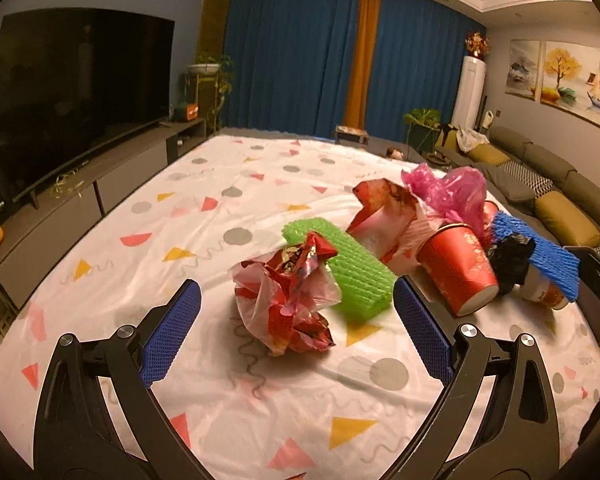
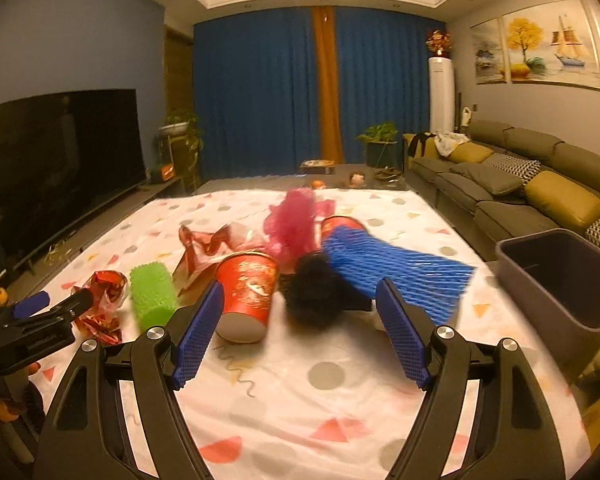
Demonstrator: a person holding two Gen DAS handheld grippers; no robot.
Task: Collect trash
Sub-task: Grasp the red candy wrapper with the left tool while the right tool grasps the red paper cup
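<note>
Left hand-held gripper (image 1: 296, 312) wide open, holding nothing, crumpled red foil-and-plastic wrapper (image 1: 288, 300) just ahead on white patterned surface (image 1: 220, 420). Right hand-held gripper (image 2: 300, 312) wide open, empty, near tipped red paper cup (image 2: 246, 292) and blurry black lump (image 2: 320, 290), maybe bag. Farther: green foam net (image 2: 154, 294), blue foam net (image 2: 396, 268), pink plastic bag (image 2: 296, 220). Grey bin (image 2: 560, 280) at right.

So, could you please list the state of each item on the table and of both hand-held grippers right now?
Left hand-held gripper: open, empty.
Right hand-held gripper: open, empty.
Red paper cup: lying on its side.
Crumpled red-and-clear plastic wrapper: loose on the cloth.
Green foam-mesh sleeve: lying flat.
Blue foam-mesh sleeve: resting on the pile.
Crumpled black plastic bag: beside the cup.
Grey plastic bin: upright, open.
</note>
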